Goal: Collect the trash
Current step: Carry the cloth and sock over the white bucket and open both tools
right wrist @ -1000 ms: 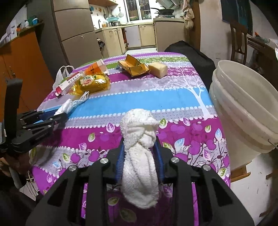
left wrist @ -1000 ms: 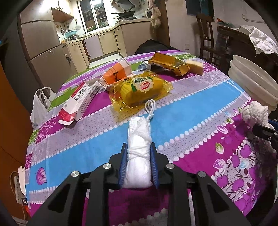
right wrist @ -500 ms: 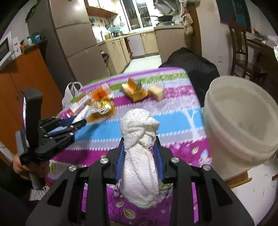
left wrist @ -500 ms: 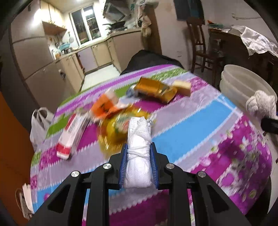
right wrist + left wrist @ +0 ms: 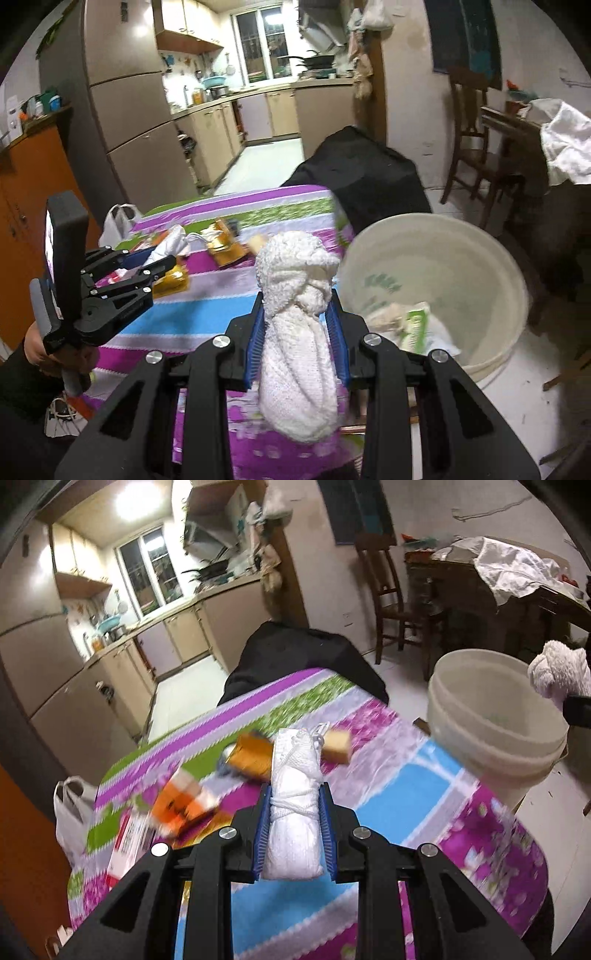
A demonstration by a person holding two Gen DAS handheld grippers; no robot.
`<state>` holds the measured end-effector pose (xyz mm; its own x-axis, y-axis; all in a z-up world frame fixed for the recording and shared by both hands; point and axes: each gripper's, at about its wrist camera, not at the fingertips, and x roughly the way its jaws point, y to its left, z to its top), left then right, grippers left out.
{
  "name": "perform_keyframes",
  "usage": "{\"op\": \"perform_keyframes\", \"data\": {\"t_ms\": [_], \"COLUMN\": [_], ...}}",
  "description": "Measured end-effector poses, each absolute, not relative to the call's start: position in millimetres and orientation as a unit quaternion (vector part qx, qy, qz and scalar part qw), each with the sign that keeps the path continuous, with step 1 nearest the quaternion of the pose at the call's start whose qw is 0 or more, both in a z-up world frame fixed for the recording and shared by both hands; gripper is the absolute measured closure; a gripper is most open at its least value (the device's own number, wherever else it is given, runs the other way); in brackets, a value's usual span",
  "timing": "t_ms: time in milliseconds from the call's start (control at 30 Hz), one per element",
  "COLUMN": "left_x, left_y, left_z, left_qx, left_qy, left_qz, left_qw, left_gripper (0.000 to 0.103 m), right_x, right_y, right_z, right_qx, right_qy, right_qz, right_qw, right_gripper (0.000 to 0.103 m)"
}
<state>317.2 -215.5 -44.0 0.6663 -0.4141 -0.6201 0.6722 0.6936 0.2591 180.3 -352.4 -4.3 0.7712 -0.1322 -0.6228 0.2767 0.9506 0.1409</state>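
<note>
White cloth fills both grips: the left gripper (image 5: pixel 294 805) has its blue-padded fingers (image 5: pixel 261 830) pinching a smooth white rolled bundle tied with white cord (image 5: pixel 293 808), while the right gripper (image 5: pixel 298 332) has its fingers (image 5: pixel 255 343) pinching a knotted white terry-towel wad (image 5: pixel 295 328). Both are held above the bench, a table under a purple, blue and green floral cloth (image 5: pixel 413 797). The cream plastic bucket (image 5: pixel 495 266), standing off the bench's edge at right of the right wrist view, already holds crumpled wrappers, and more litter, including an orange carton (image 5: pixel 181 805) and a gold foil packet (image 5: pixel 251 757), lies at the bench's far side. The likely risks: a release short of the rim would drop a bundle on the floor; the cord's loose loop could snag a finger on opening; the two grippers, converging on one bucket, could knock together or tip it.
</note>
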Motion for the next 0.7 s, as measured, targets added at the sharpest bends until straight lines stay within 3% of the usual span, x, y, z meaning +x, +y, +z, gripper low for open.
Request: {"op": "perform_keyframes", "data": {"t_ms": [700], "left_x": [283], "left_y": [-402], "left_z": [-20], "left_qx": [0.302], "left_qy": [0.199], "left_qz": [-0.402], "left_qw": [0.841], "left_gripper": [0.077], "right_x": [153], "right_y": [-475], "right_z": [7], "right_qx": [0.127], "right_qy": [0.375], "right_qz": [-0.234], "right_qw": [0.888], "right_gripper": [0.073]}}
